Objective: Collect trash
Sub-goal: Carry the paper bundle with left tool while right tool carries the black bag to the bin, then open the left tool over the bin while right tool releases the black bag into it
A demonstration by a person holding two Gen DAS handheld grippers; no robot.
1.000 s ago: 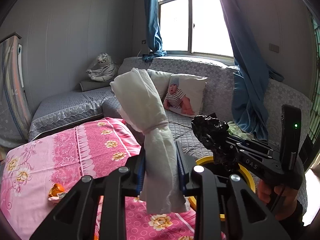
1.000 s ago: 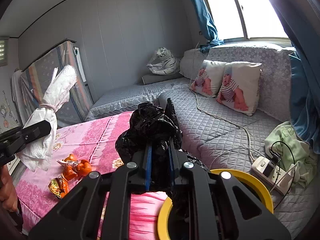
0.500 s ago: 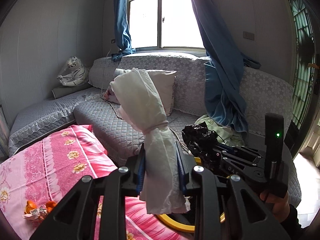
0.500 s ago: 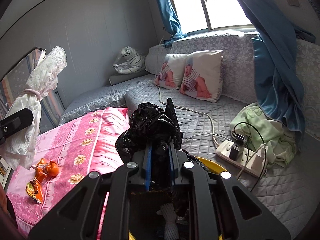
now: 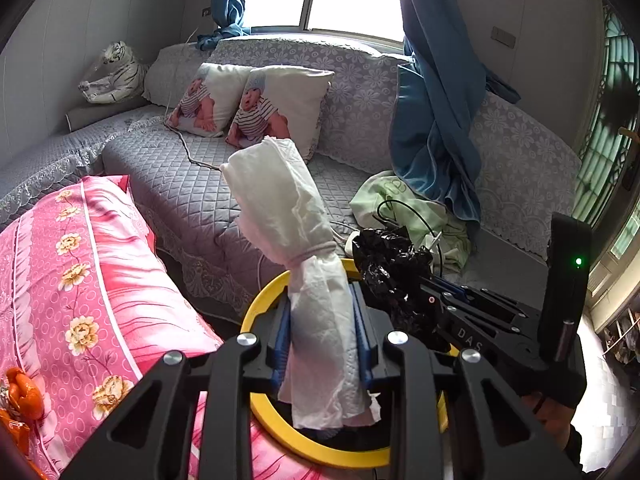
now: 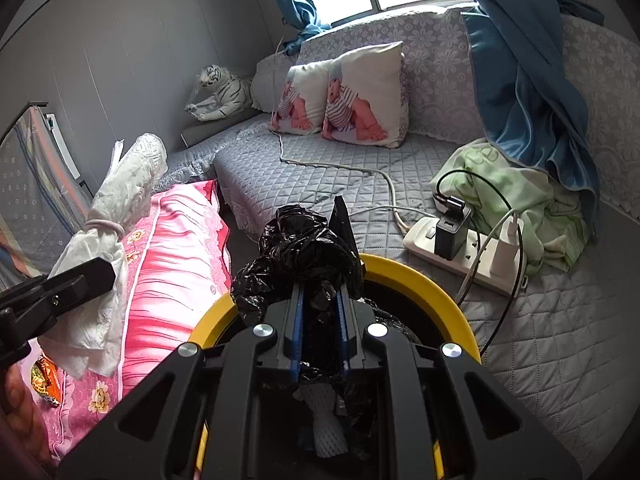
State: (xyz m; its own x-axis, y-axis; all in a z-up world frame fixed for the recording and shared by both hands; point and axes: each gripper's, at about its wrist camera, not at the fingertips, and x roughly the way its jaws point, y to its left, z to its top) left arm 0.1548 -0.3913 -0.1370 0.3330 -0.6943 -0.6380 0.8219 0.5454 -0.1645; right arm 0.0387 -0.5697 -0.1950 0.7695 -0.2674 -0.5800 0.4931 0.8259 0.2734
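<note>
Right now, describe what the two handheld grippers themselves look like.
Both are matte black angular frames with silver round bolts and blue pads inside the fingers. The right gripper bears white "DAS" lettering and an upright black block with a green light. The left gripper matches it. A dark cuff shows at the right wrist.

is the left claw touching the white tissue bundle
Touching: the left wrist view shows the left claw with both blue pads pressed against the white tissue bundle.

A white tissue bundle (image 5: pixel 304 256), crumpled black bag (image 6: pixel 304 256), yellow-rimmed bin (image 6: pixel 420 284), pink floral bedspread (image 5: pixel 100 280), grey quilted sofa cover (image 6: pixel 320 172) and blue curtains (image 5: pixel 436 120) were recorded; orange wrappers (image 5: pixel 20 396), possibly printed, were seen.
</note>
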